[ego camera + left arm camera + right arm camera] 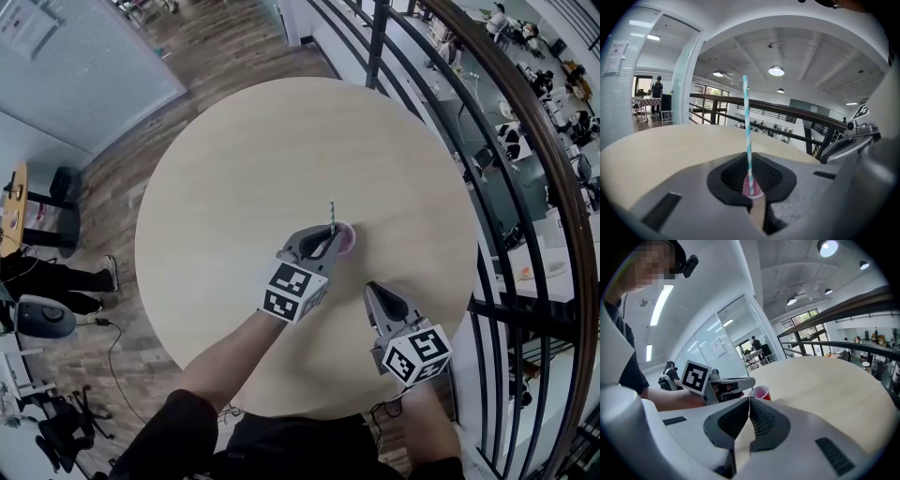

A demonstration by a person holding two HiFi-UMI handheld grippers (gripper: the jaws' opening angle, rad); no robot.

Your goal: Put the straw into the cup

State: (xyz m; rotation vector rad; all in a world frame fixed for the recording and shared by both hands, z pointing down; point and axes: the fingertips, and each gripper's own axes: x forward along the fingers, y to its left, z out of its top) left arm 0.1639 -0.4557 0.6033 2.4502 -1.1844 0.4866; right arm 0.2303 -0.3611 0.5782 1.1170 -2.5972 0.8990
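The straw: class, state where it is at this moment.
Head view: the straw stands upright near the round table's middle, held in the left gripper, at the pink cup.

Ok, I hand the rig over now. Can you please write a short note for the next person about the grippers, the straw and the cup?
Left gripper: shut on the straw, which it holds upright at the cup.
Right gripper: shut, empty, near the close edge of the table, apart from the cup.
Cup: upright on the table, just past the left gripper's tips.
Done: straw is gripped and at the cup.
Left: cannot tell if the straw's lower end is inside the cup yet; probably lower it in, then let go.
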